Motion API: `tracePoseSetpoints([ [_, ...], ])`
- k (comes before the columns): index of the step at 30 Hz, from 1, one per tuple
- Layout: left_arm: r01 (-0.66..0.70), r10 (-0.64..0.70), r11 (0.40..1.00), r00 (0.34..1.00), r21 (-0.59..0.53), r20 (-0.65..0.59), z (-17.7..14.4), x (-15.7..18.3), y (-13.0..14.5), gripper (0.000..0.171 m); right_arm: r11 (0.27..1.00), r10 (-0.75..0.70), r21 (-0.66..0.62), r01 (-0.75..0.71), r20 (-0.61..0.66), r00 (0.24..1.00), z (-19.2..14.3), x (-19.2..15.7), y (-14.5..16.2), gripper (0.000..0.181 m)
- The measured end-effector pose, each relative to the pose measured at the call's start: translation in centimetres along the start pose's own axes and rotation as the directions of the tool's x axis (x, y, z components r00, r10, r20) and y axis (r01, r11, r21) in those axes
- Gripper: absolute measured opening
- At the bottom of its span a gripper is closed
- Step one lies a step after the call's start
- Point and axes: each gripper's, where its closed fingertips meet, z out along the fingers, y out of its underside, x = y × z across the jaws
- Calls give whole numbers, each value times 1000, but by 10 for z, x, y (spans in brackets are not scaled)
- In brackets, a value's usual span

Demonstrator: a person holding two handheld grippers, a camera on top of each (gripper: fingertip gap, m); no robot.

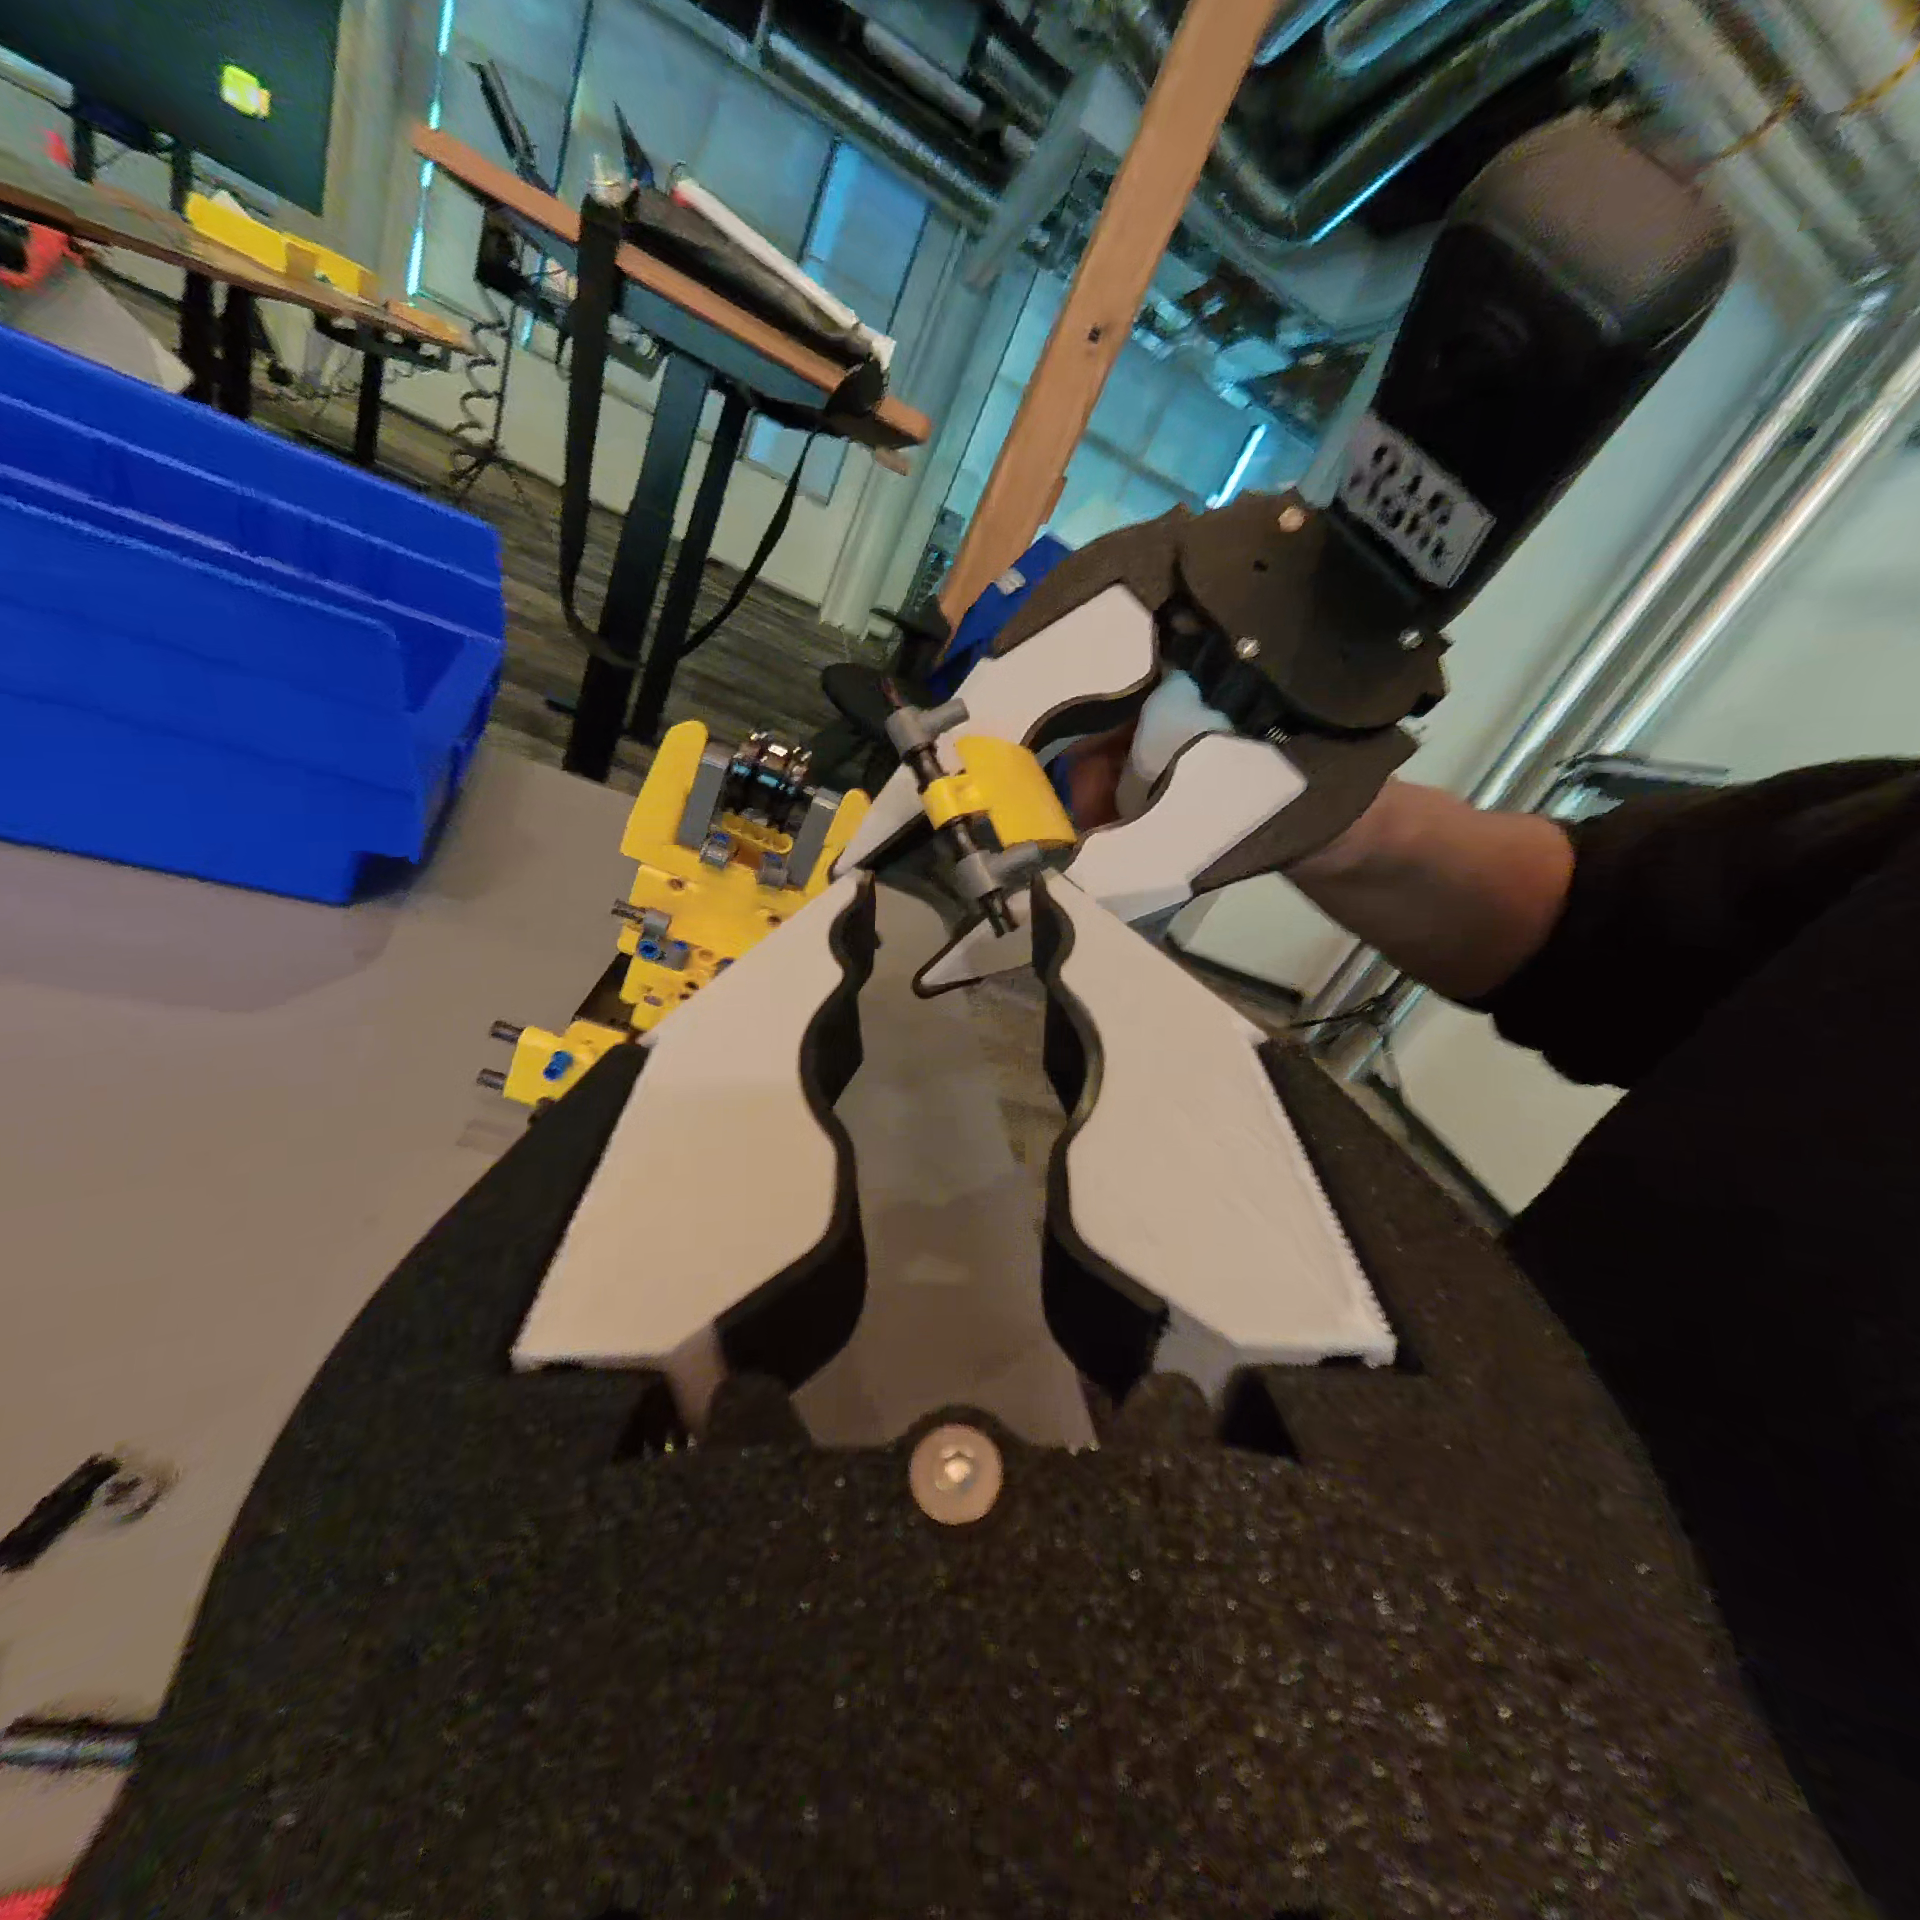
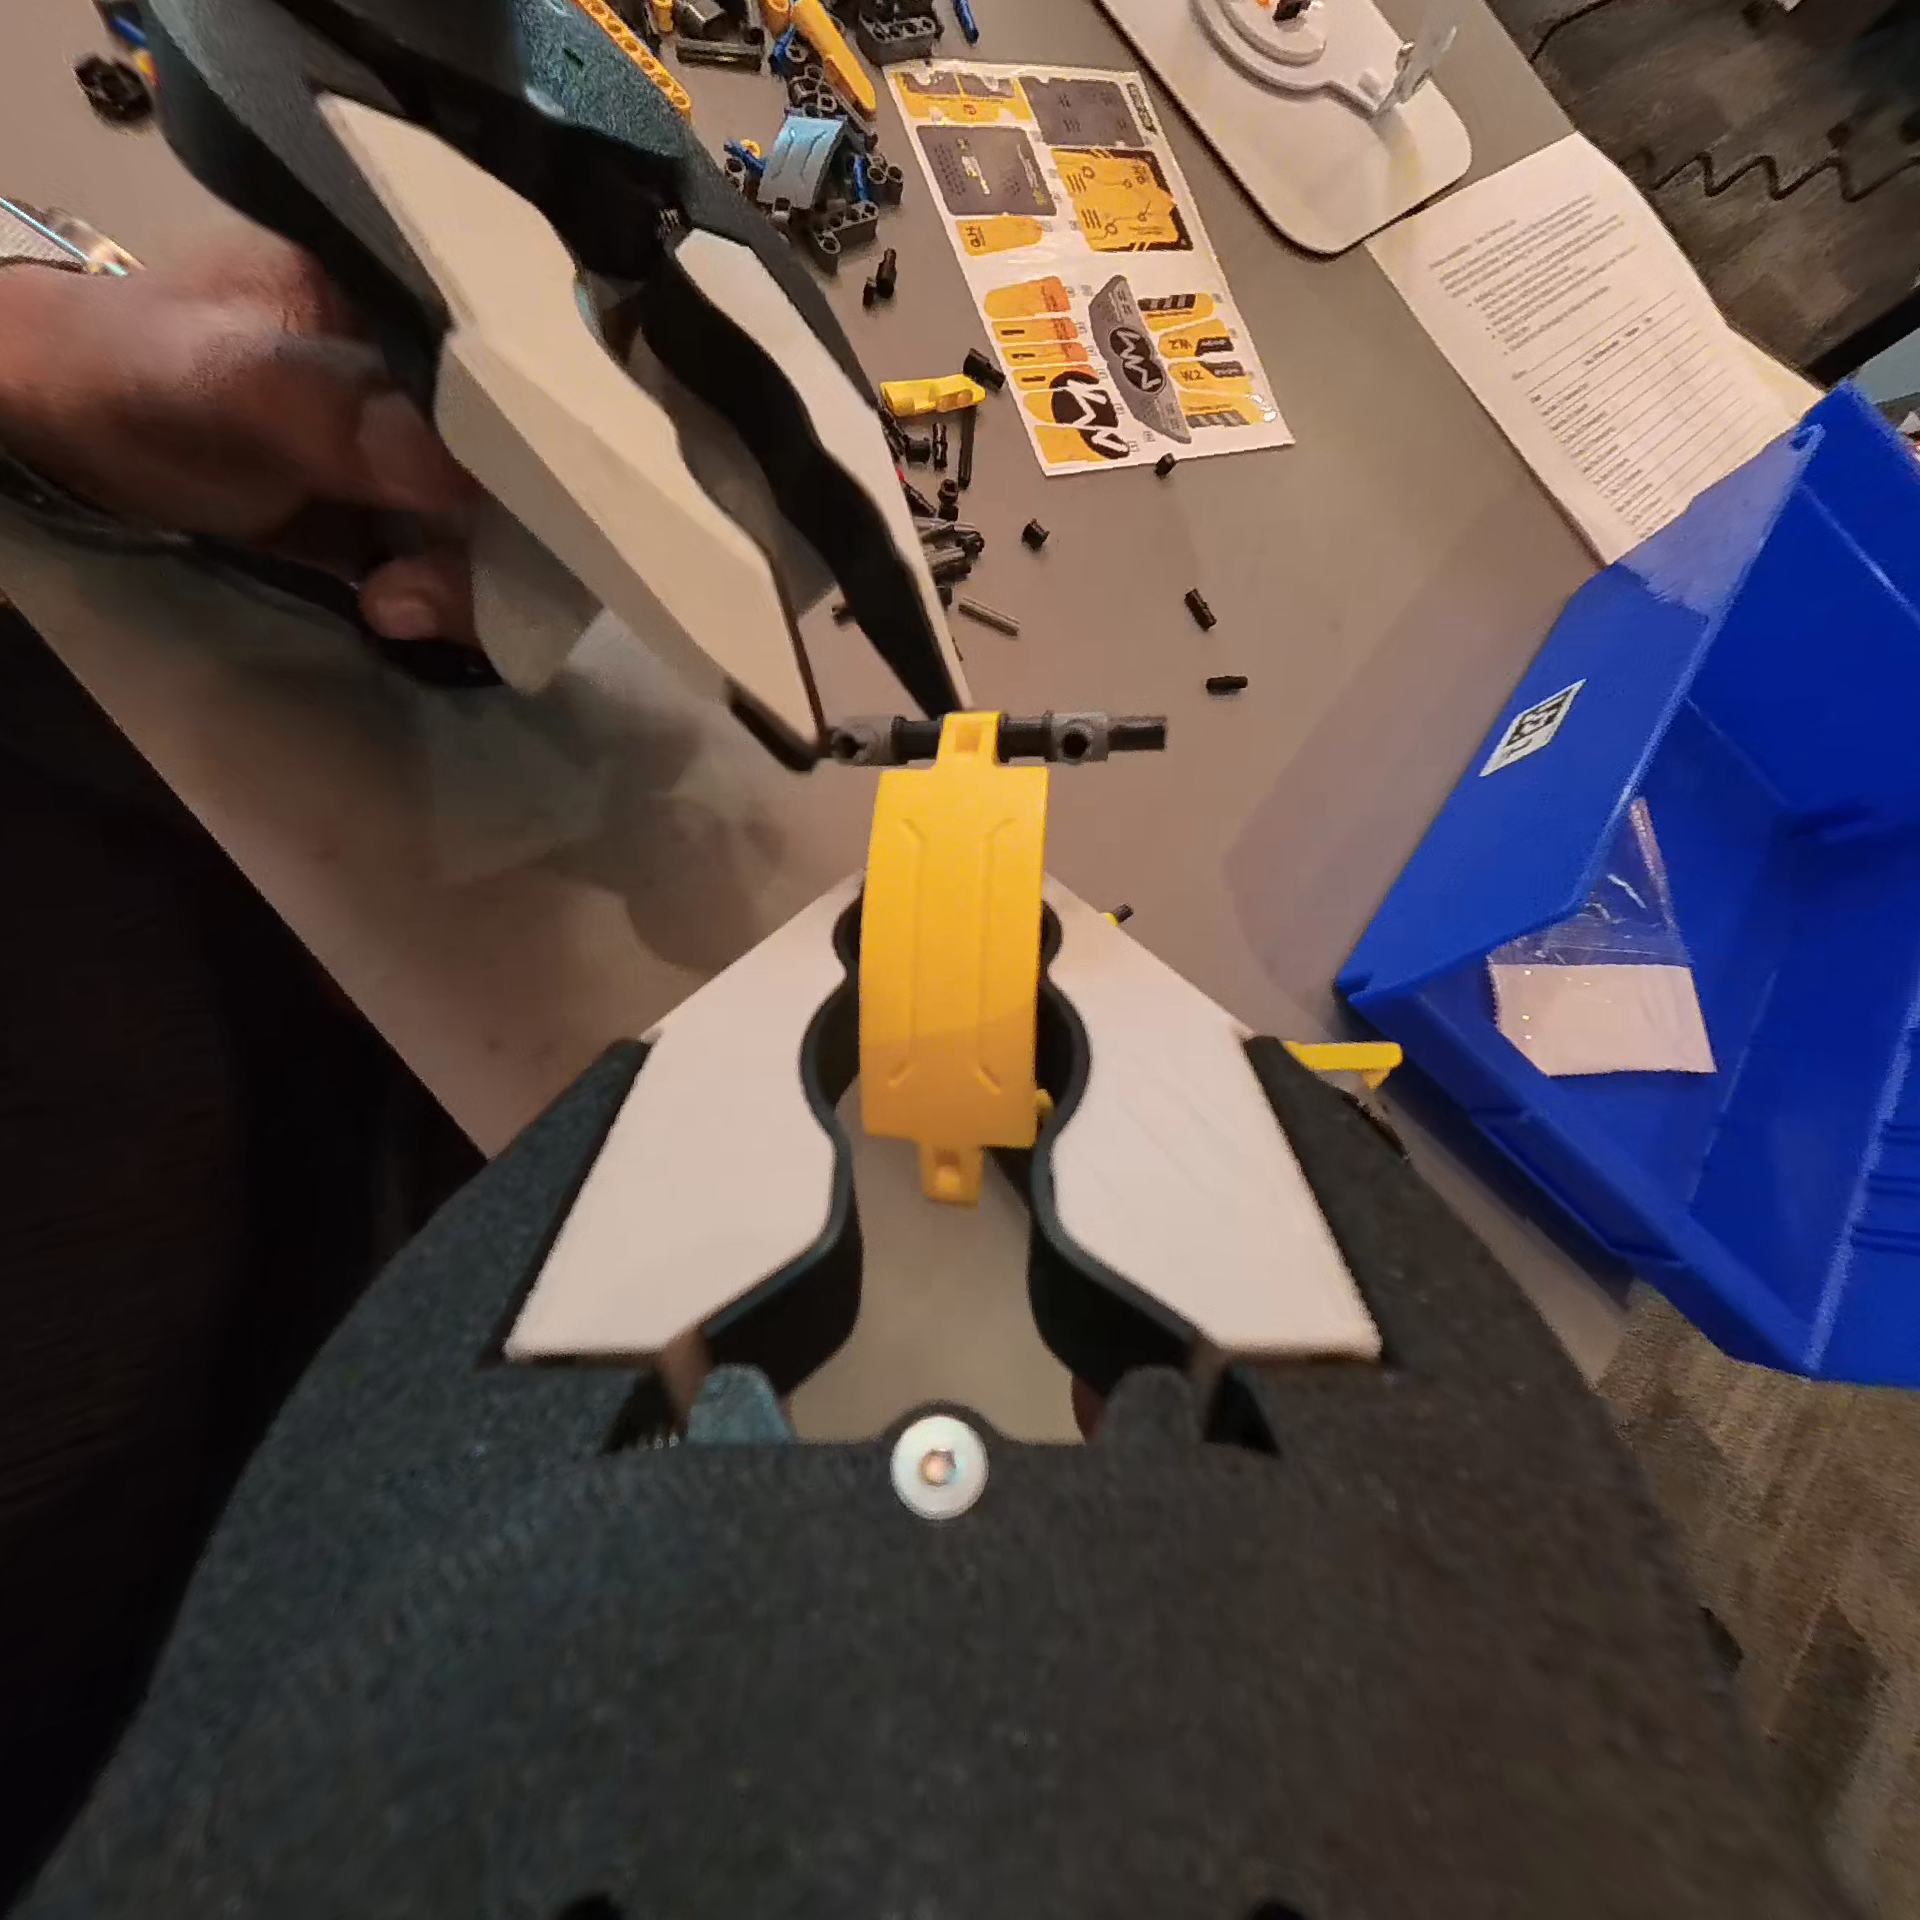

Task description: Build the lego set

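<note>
My right gripper (image 2: 954,904) is shut on a yellow curved panel (image 2: 951,966), held up above the grey table (image 2: 1299,675). A black axle with grey connectors (image 2: 997,738) runs across the panel's far end. My left gripper (image 1: 951,894) is open, and its fingertips straddle the tip of that axle (image 1: 992,909). In the right wrist view the left gripper (image 2: 873,717) comes in from the upper left to the axle's left end. In the left wrist view the right gripper (image 1: 987,847) holds the panel (image 1: 1013,795) just beyond my tips. A person's hands hold both grippers.
A part-built yellow model (image 1: 717,883) stands on the table left of the left gripper. Blue bins stand at the left (image 1: 208,623) and at the right (image 2: 1714,987). A sticker sheet (image 2: 1091,270), loose small pieces (image 2: 831,135), a printed paper (image 2: 1590,332) and a white plate (image 2: 1320,125) lie beyond. Only a small space, under 4 cm, lies between the two pairs of fingers.
</note>
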Motion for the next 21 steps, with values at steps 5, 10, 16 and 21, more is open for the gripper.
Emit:
tracePoseSetpoints([
  [5,176,-172,983,983,55,-66,-7,-6,-8,14,1000,4,5,-4,-4,1000,-1,-2,2,26],
  [10,171,-154,982,972,83,-180,-8,11,-12,14,1000,17,13,-17,-33,999,-5,0,2,26],
  [16,-125,130,990,988,-71,82,6,0,12,25,999,27,33,-24,-109,994,-5,-1,6,25],
  [21,-233,248,965,959,-121,138,5,-3,15,26,976,137,193,-104,-168,976,-1,-6,6,25],
])
